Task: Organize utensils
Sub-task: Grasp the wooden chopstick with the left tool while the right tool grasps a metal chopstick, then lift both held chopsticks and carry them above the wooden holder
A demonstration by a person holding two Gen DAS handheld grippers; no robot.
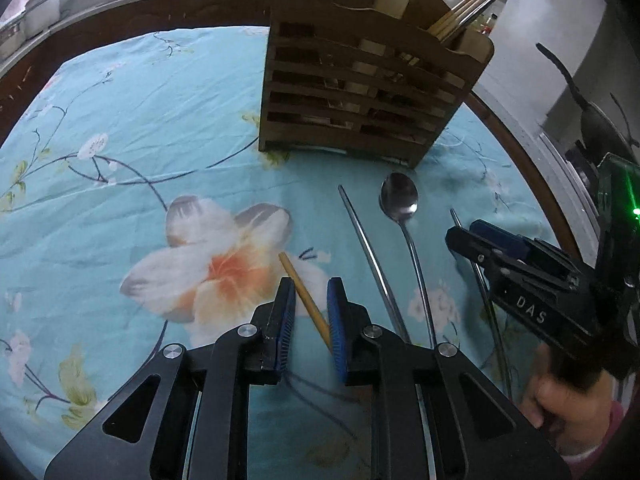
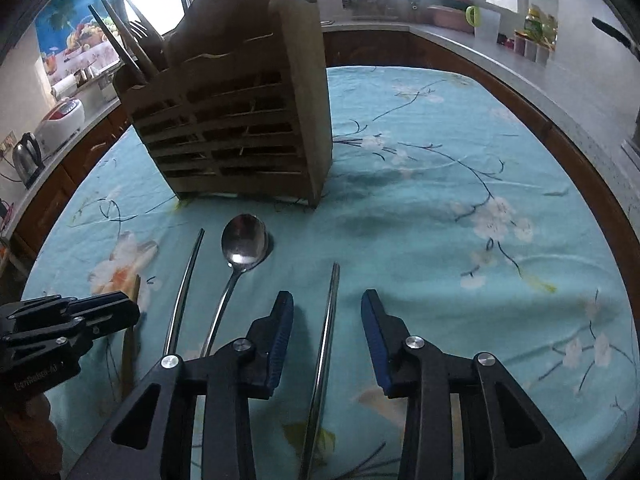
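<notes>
A wooden utensil holder (image 1: pixel 360 92) (image 2: pixel 240 120) stands on the floral blue tablecloth and holds chopsticks (image 1: pixel 468 8) and forks. A metal spoon (image 1: pixel 400 204) (image 2: pixel 244 244) lies before it between two metal chopsticks (image 1: pixel 368 248) (image 2: pixel 328 340). A wooden chopstick (image 1: pixel 304 296) lies between the pads of my left gripper (image 1: pixel 311 292), which is open around it. My right gripper (image 2: pixel 327 312) is open and straddles the right metal chopstick. Each gripper shows in the other's view: the right one (image 1: pixel 520 264) and the left one (image 2: pixel 72 320).
The tablecloth (image 2: pixel 440 220) covers a round table with a wooden rim. Kitchen counters with a kettle (image 2: pixel 26 156), a white appliance and bottles ring the table. Open cloth lies left of the holder (image 1: pixel 140 120) and to its right (image 2: pixel 460 160).
</notes>
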